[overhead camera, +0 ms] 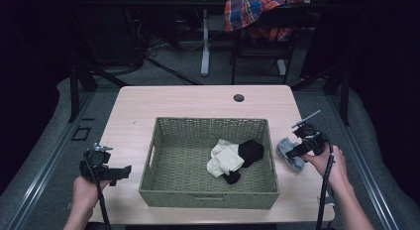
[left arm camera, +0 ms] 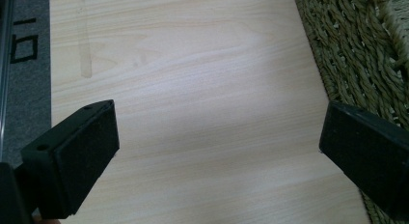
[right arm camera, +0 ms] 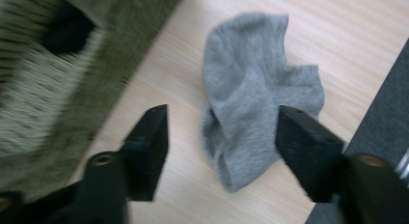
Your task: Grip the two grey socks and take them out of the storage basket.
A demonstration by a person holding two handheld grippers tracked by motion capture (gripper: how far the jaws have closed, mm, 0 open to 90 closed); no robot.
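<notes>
Cream & black socks in basket; plaid cloth behind.

I see the grey sock, soft matt knit cloth, crumpled on the table of smooth pale wood grain with a faint sheen. My right gripper has matt black pads, rubbery I think. The basket is rough woven green fibre.

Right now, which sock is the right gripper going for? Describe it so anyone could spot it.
Start at the green woven basket mid-table, then go just past its right wall to the bare tabletop. The grey sock lies crumpled there, between the open jaws of the right gripper. It is the one outside the basket; the cream socks and black socks lie inside.
</notes>
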